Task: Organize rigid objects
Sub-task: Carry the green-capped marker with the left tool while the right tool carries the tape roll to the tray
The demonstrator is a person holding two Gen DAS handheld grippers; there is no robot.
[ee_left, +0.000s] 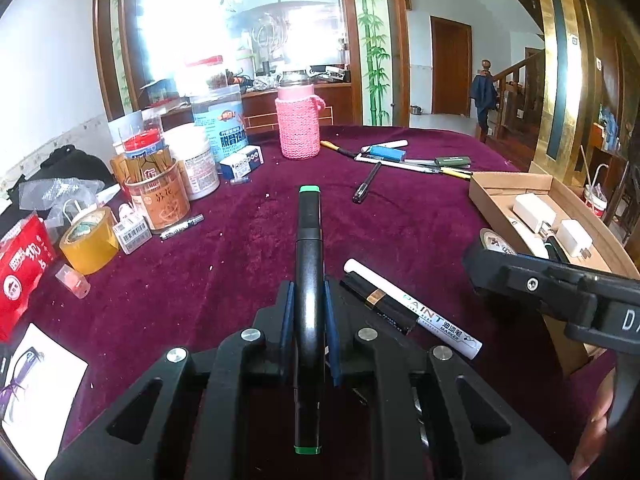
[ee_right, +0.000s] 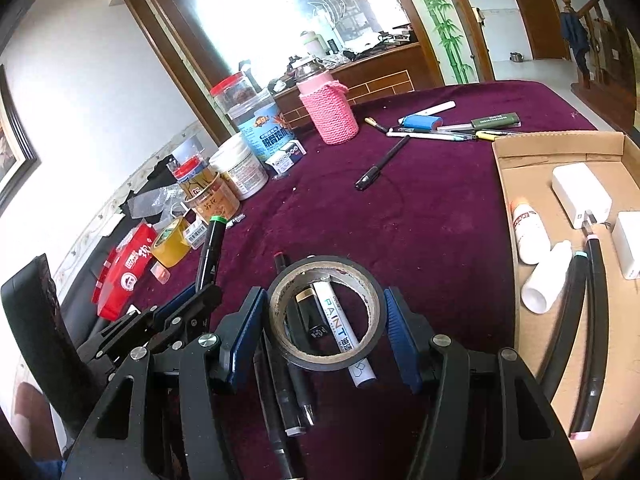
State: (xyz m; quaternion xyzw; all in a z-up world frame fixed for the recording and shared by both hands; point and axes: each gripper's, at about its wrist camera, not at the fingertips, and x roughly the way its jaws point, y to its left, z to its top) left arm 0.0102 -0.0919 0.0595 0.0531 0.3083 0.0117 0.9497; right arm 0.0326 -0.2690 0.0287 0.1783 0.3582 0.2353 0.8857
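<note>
Everywhere clutter on the plum velvet tablecloth (ee_left: 248, 248), mirror (ee_left: 224, 20) behind.

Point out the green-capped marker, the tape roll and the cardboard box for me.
Green-capped marker (ee_left: 308, 240), left wrist view, on its black barrel.
Tape roll (ee_right: 280, 300), right wrist view, on its left rim.
Cardboard box (ee_right: 560, 148), right wrist view, on its far wall.

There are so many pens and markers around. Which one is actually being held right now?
The black marker with green ends. It is clamped in the left tool; the white paint marker and the black pen lie loose on the cloth.
</note>
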